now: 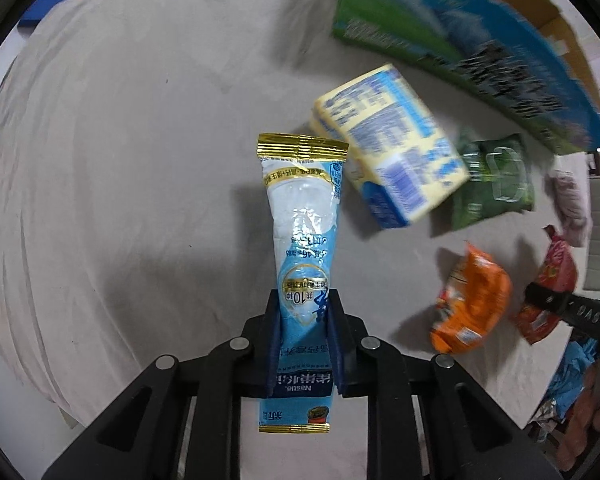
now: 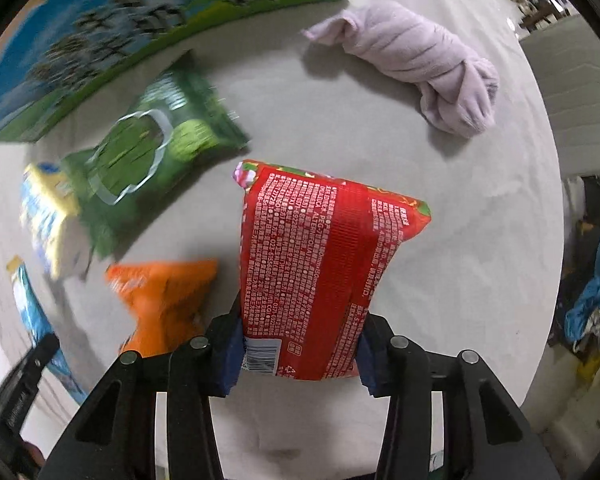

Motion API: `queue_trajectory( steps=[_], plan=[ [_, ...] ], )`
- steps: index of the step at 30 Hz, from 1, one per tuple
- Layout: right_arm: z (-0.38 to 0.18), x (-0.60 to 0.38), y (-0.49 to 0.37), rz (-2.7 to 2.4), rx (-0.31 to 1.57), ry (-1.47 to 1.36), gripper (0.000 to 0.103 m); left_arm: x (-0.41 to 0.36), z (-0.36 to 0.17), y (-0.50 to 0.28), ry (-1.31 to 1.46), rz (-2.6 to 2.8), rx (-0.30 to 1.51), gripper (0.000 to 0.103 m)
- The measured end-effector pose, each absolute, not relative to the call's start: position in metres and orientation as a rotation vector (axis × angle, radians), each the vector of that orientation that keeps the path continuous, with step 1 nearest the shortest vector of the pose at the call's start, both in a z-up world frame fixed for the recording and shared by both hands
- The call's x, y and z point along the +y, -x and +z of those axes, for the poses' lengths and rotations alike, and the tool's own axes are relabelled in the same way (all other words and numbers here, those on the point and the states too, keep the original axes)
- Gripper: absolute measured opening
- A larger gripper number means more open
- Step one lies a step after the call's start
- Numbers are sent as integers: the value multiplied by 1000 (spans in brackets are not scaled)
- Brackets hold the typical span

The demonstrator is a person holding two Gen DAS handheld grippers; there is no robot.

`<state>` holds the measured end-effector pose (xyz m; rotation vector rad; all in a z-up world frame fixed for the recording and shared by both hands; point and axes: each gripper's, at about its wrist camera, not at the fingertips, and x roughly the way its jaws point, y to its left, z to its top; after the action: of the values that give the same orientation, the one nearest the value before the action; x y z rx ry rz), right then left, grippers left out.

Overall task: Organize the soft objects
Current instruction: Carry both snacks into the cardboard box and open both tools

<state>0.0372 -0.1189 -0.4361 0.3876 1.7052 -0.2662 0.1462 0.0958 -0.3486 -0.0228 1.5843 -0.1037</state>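
My left gripper (image 1: 303, 320) is shut on a long blue-and-white sachet (image 1: 304, 220) with gold ends, held above the cloth-covered table (image 1: 120, 140). My right gripper (image 2: 298, 340) is shut on a red snack packet (image 2: 320, 264), its blue pads pressing both sides. In the left wrist view that red packet (image 1: 552, 276) and part of the right gripper show at the far right. On the cloth lie an orange packet (image 2: 168, 292), a green wipes pack (image 2: 152, 140), a yellow-and-blue pack (image 1: 392, 140) and a rolled lilac towel (image 2: 420, 64).
A large cardboard box (image 1: 460, 32) printed in blue and green stands at the back of the table, its flaps up. The table edge (image 2: 548, 184) runs down the right, with clutter (image 2: 596, 296) on the floor beyond.
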Motion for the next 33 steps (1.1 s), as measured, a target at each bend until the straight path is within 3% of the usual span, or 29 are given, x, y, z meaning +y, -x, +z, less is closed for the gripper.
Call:
queue_trajectory(
  steps=[8, 16, 21, 29, 33],
  plan=[
    [-369, -97, -13, -170, 1577, -383, 47, 91, -268, -128, 21, -231, 1487, 17],
    [-218, -156, -73, -75, 1427, -386, 47, 61, -184, -155, 4, -368, 1381, 17],
    [-173, -169, -120, -41, 1368, -349, 47, 31, -152, -199, 61, -408, 1317, 17],
    [-181, -209, -215, -32, 1357, -330, 47, -24, -159, -305, 73, -411, 1336, 17],
    [-206, -224, -268, -20, 1388, -318, 47, -52, -197, -360, 100, -392, 1415, 17]
  ],
)
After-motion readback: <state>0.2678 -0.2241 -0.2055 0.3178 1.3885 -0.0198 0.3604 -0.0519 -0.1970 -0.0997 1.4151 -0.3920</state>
